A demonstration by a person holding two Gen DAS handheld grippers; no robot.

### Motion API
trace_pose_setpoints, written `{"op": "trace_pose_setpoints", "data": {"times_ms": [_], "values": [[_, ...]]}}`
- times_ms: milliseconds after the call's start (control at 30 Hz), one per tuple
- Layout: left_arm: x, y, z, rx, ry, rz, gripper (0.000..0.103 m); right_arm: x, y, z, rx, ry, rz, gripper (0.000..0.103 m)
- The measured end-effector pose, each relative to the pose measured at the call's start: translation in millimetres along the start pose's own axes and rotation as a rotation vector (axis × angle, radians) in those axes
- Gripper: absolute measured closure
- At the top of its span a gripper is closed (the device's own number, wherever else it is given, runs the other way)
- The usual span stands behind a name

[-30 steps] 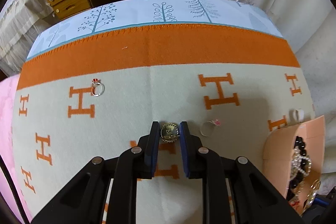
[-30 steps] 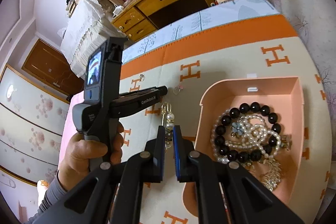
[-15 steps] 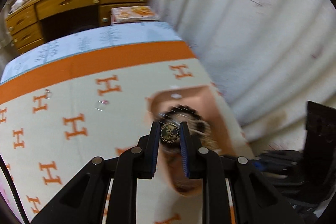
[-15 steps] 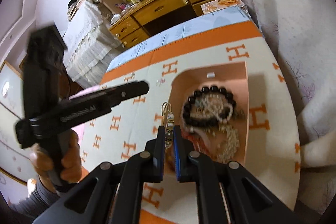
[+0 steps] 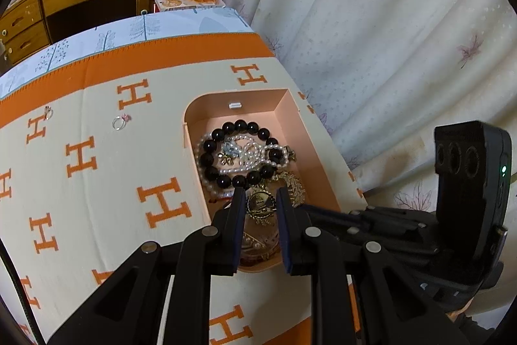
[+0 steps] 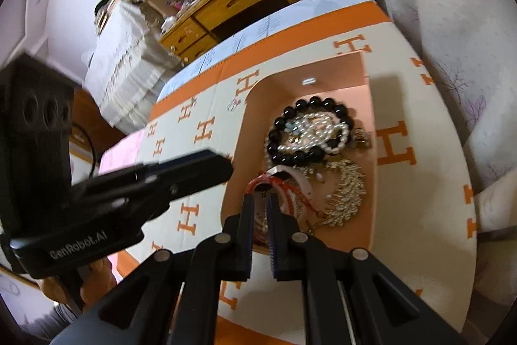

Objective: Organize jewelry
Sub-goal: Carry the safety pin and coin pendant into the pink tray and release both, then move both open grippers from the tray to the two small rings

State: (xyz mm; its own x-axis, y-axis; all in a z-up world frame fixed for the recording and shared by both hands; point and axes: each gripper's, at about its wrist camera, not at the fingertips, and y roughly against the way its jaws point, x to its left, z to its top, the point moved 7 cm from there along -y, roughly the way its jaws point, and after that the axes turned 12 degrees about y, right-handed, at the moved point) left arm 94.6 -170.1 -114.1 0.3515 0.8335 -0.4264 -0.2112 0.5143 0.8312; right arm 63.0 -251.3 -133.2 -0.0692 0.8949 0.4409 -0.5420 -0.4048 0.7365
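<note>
A cream blanket point(image 5: 106, 189) with orange H marks is covering the bed, and the pink jewelry box point(image 5: 318, 157) is sitting open on it, serving as the landmark for everything else. Inside the box, a black bead bracelet point(image 5: 210, 151) is lying in a ring with a pearl strand point(image 5: 255, 156) tangled across its middle, and a gold leaf-shaped brooch point(image 6: 347, 189) is resting toward the near end of the box. A red cord bracelet point(image 6: 284, 186) is lying at the box's near left side in the right wrist view.

The left gripper point(image 5: 258, 206) is hovering over the near end of the box, its jaws pinching a round gold medallion point(image 5: 261, 206) between them. The right gripper point(image 6: 258, 209) is also hanging over the near end of the box, its jaws standing close with only a narrow gap (whether anything is caught in that gap cannot be told).

Outside the box, to its left on the blanket, a silver ring with a pink stone point(image 5: 119, 122) is lying near the wall, and a second small ring point(image 5: 48, 112) is lying well beyond it.
</note>
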Motion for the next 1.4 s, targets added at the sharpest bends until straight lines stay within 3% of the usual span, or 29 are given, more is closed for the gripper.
{"op": "trace_pose_setpoints", "data": {"times_ms": [200,533,967,1233,1400], "values": [[-0.9,-11.4,-7.6,0.031,-0.007,0.018,0.086,-5.2,7.9,-3.6,-0.027,-0.032,-0.006,0.095],[9.6,1.2,2.6,-0.040,-0.014,0.101,0.063,-1.6,9.5,-0.6,-0.028,-0.009,-0.025,0.095],[77.4,88.2,43.4,-0.182,0.043,0.241,0.063,39.7,13.4,33.3,-0.031,0.128,-0.059,0.095],[108.6,134.2,65.5,-0.228,-0.002,0.376,0.062,67.4,14.6,70.7,-0.026,0.223,-0.100,0.095],[136.3,146.1,91.2,-0.229,0.007,0.440,0.050,85.0,-3.7,102.1,0.021,0.223,-0.075,0.095]]}}
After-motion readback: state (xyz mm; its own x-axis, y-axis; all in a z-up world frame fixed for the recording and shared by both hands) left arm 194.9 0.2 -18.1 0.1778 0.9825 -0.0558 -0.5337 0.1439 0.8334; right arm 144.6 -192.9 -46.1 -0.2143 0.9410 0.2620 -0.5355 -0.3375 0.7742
